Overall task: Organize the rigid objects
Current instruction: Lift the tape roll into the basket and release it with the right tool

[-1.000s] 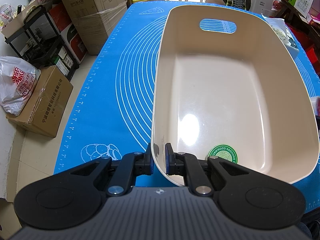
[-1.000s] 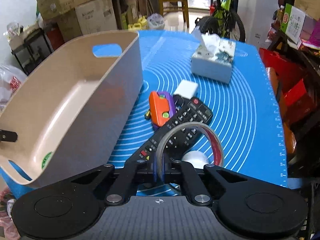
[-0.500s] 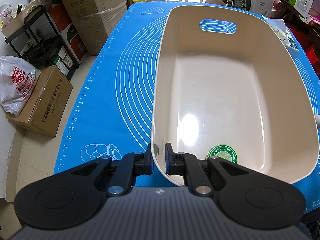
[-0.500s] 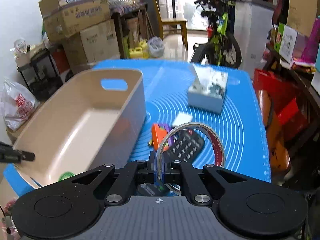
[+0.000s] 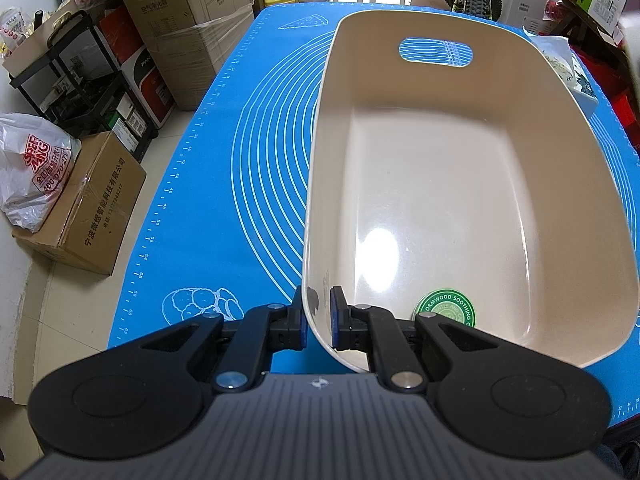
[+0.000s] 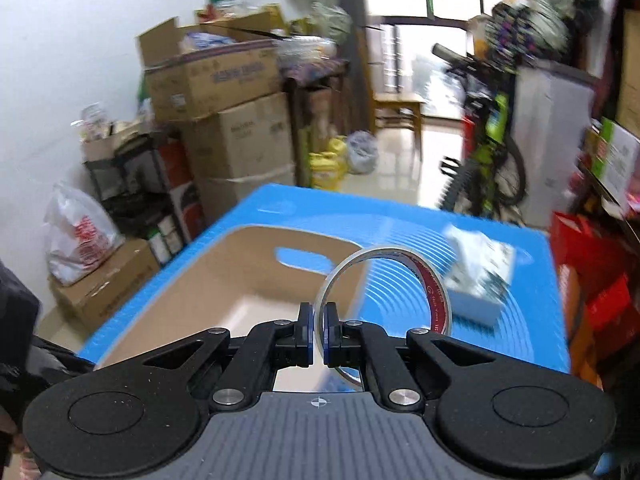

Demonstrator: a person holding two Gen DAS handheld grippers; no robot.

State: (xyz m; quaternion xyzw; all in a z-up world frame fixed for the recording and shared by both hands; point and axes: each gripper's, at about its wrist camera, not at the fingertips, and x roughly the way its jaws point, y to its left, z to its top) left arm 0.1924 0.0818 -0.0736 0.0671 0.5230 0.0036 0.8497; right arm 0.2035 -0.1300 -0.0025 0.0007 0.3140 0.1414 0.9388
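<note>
Since a second ago your right gripper (image 6: 319,334) has lifted the clear ring-shaped roll of adhesive tape (image 6: 384,312) off the blue silicone mat (image 5: 208,184); the remote and the orange toy that lay under it are out of that view now, while your left gripper (image 5: 318,322) has not shifted.

On the left, your jaws are pressed together on the near left wall of the beige plastic bin (image 5: 460,184), one pad outside, one inside, steadying it. The bin's floor ahead of those jaws carries only a round green sticker (image 5: 447,313).

On the right, your jaws pinch the near edge of the tape roll, which stands upright ahead of the fingertips, raised above the bin's right rim and not yet over its floor.

Risks as I judge them: the grip is thin, on the roll's edge only, so a quick swing could twist it loose onto the mat. Carried too low, the roll could clip the rim and jolt the bin in your left jaws. Let go too early and it may roll away.

Count: one bin, one tape roll, one white tissue box (image 6: 478,280) beyond and right of the roll, two grippers.
</note>
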